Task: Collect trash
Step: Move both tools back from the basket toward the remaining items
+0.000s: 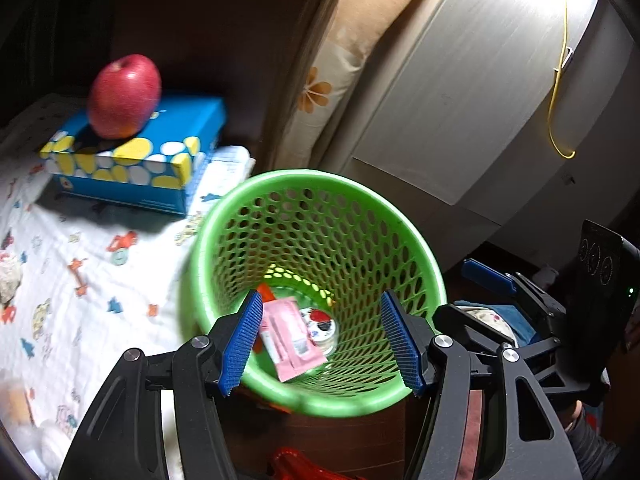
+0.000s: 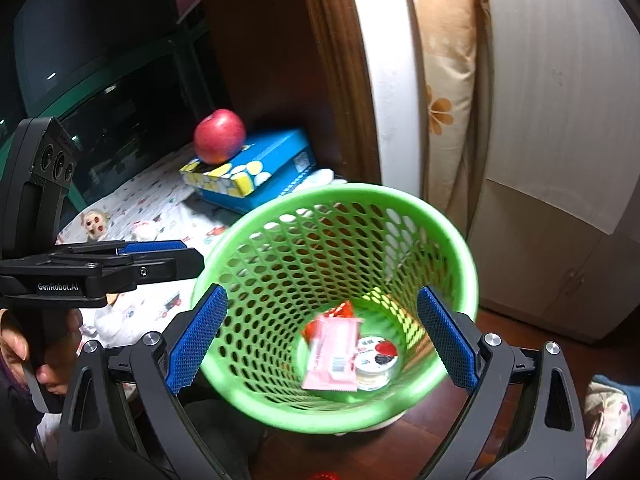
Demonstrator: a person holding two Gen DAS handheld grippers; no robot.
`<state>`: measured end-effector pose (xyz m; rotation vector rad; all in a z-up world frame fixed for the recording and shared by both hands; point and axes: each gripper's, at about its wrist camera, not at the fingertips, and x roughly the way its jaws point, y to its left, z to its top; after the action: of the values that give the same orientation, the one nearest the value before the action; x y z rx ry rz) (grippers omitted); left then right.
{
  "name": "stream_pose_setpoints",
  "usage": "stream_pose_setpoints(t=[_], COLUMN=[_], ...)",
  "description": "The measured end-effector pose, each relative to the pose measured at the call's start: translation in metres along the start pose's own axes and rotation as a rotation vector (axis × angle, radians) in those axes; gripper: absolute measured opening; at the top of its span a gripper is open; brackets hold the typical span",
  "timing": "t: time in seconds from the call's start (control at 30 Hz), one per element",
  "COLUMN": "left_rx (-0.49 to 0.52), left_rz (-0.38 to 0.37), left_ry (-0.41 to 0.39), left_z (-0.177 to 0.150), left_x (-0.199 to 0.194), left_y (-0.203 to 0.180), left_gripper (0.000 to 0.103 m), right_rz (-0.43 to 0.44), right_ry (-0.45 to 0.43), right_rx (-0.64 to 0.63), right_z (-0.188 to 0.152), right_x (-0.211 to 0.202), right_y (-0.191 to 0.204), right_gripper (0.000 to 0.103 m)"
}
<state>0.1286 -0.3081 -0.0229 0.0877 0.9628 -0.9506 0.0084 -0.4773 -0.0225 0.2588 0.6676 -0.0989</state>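
My left gripper (image 1: 322,342) has its fingers spread apart with nothing between the pads, poised over the green basket (image 1: 224,236). My right gripper (image 2: 322,338) is wide open too, empty, over the same basket. Inside, on the bottom, I see a pink wrapper (image 2: 334,356) lying against a small round cup (image 2: 376,360) and a red packet (image 2: 340,311). Beyond the rim, an apple (image 1: 124,96) sits on a blue box (image 1: 160,160) on the patterned cloth (image 1: 92,280).

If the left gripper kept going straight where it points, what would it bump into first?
Probably the pink wrapper lying inside the green basket. The left gripper has open, empty fingers aimed into the basket's mouth, though depth is hard to judge.
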Motion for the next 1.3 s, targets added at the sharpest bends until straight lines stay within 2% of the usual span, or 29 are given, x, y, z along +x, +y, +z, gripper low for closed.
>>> stream_pose_setpoints(t=[0.23, 0.53, 0.97, 1.17, 1.3], left_rx=[-0.056, -0.173, -0.396, -0.459, -0.473], left_rz=[0.122, 0.278, 0.501, 0.551, 0.56], left_ry=[-0.055, -0.118, -0.154, -0.131, -0.129], left_z=[-0.023, -0.062, -0.15, -0.182, -0.19], left_x=[-0.043, -0.102, -0.189, -0.204, -0.208], left_y=[0.036, 0.101, 0.209, 0.247, 0.259], left_gripper=[0.065, 0.065, 0.07, 0.072, 0.072], right_rz=[0.067, 0.167, 0.285, 0.325, 0.343], right_ry=[0.008, 0.027, 0.07, 0.107, 0.134], right_rx=[-0.051, -0.123, -0.189, -0.23, -0.262], right_z=[0.0, 0.001, 0.001, -0.002, -0.005], right_x=[0.006, 0.02, 0.047, 0.062, 0.074], right_y=[0.037, 0.096, 0.168, 0.205, 0.23], right_gripper=[0.095, 0.095, 0.095, 0.095, 0.095])
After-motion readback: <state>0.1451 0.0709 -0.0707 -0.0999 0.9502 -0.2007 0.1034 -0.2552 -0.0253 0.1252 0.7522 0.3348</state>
